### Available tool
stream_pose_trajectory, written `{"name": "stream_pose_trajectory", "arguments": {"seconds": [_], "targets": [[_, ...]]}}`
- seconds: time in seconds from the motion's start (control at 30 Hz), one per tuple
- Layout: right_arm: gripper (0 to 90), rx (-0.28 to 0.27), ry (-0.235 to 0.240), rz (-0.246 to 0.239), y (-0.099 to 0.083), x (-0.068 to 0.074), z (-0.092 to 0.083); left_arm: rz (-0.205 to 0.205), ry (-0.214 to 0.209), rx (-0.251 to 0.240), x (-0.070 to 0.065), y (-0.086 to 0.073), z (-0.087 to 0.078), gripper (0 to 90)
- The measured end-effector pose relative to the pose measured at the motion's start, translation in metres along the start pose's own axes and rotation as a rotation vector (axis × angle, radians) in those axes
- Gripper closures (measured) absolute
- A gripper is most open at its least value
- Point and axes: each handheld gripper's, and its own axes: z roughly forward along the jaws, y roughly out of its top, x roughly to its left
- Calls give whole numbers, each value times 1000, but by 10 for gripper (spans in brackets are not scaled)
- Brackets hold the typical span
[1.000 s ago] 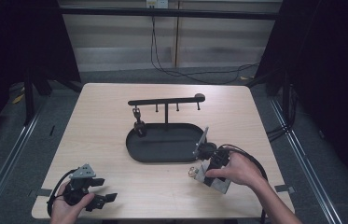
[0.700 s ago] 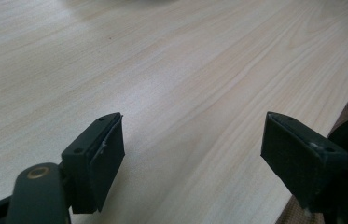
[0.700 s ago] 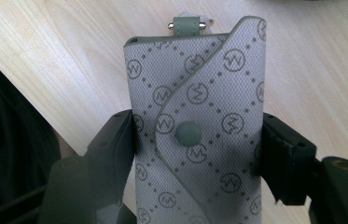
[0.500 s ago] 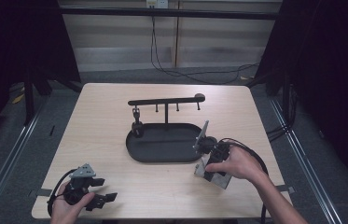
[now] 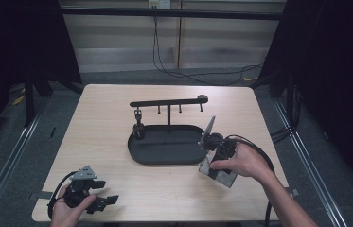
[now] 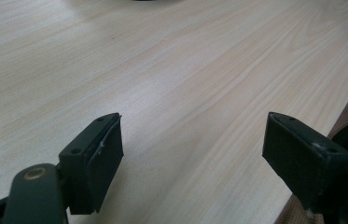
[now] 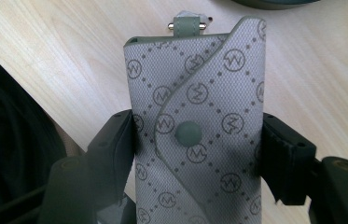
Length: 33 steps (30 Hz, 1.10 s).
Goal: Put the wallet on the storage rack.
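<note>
Right claw (image 7: 195, 154) clamps grey patterned pouch (image 7: 195, 116); left claw (image 6: 190, 154) gapes.

Left gripper (image 6: 190, 154) agape, right gripper (image 7: 195, 154) clamped.

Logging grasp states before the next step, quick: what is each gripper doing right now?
Left gripper: open, jaws wide apart over bare table, holding nothing.
Right gripper: jaws closed on the sides of a grey patterned pouch.

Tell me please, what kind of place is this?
Probably a data-recording studio, not a home: a pale wooden table ringed by black curtains, cables along the back floor, and a black oval tray with a hook rack.
</note>
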Motion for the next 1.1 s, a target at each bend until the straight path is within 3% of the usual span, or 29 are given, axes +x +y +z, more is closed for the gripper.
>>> {"name": "stream_pose_trajectory", "arguments": {"seconds": [0.5, 0.77, 1.1], "targets": [[340, -45, -11, 31, 2, -13, -19, -17, -9, -23, 2, 0, -3, 179], [340, -54, -12, 95, 8, -21, -27, -2, -26, -38, -1, 1, -4, 171], [341, -105, 8, 136, 17, -34, -33, -8, -26, -44, 0, 1, -5, 170]]}}
